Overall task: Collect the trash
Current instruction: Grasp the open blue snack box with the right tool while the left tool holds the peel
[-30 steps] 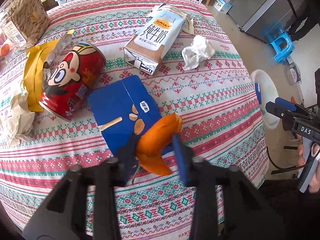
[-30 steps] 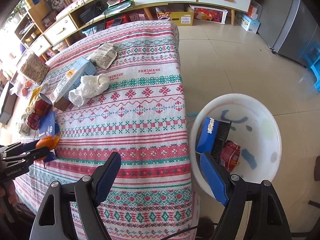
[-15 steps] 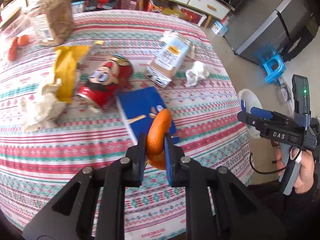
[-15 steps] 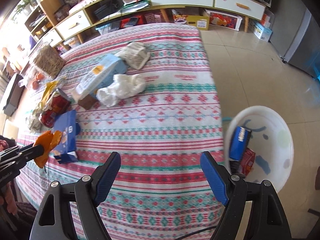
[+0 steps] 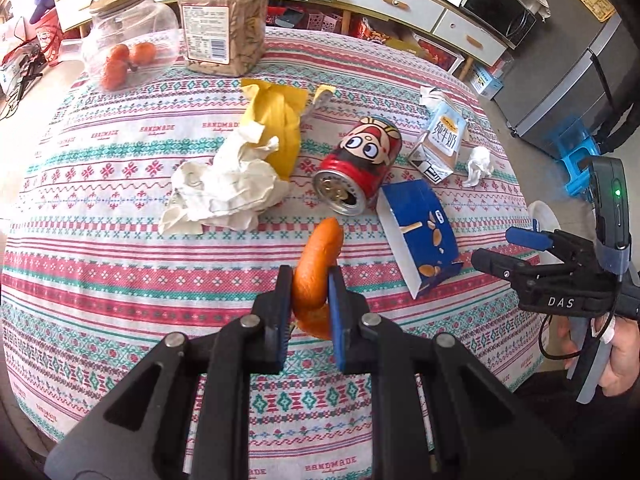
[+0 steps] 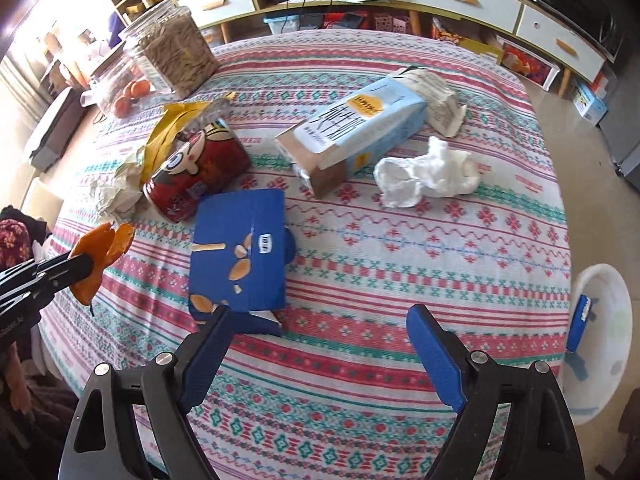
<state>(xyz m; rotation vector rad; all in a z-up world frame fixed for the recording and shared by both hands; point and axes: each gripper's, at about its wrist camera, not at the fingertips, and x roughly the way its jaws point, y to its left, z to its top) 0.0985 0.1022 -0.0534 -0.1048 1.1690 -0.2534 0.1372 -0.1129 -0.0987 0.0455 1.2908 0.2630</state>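
My left gripper [image 5: 308, 276] is shut on a curled orange peel [image 5: 316, 264] and holds it above the patterned tablecloth; the peel [image 6: 102, 248] also shows at the left of the right wrist view. My right gripper [image 6: 320, 316] hangs over the table's near right part, its jaws opening wider with nothing between them. Its left fingertip overlaps the near end of a flattened blue snack box [image 6: 240, 256]. Beyond the box lie a red cartoon can [image 6: 200, 172], a light-blue milk carton [image 6: 352, 128] and a white tissue wad [image 6: 428, 176]. A white basin [image 6: 600, 380] stands on the floor to the right.
Crumpled paper [image 5: 224, 188] and a yellow wrapper [image 5: 280, 128] lie left of the can. Two clear jars [image 5: 224, 20] stand at the table's far edge. The basin holds a blue packet [image 6: 580, 316]. A hand [image 5: 616, 360] grips the right gripper's handle off the table's right edge.
The left jaws closed on the orange peel and carried it up off the blue box. The right gripper swung from over the basin to over the table and its jaws widened.
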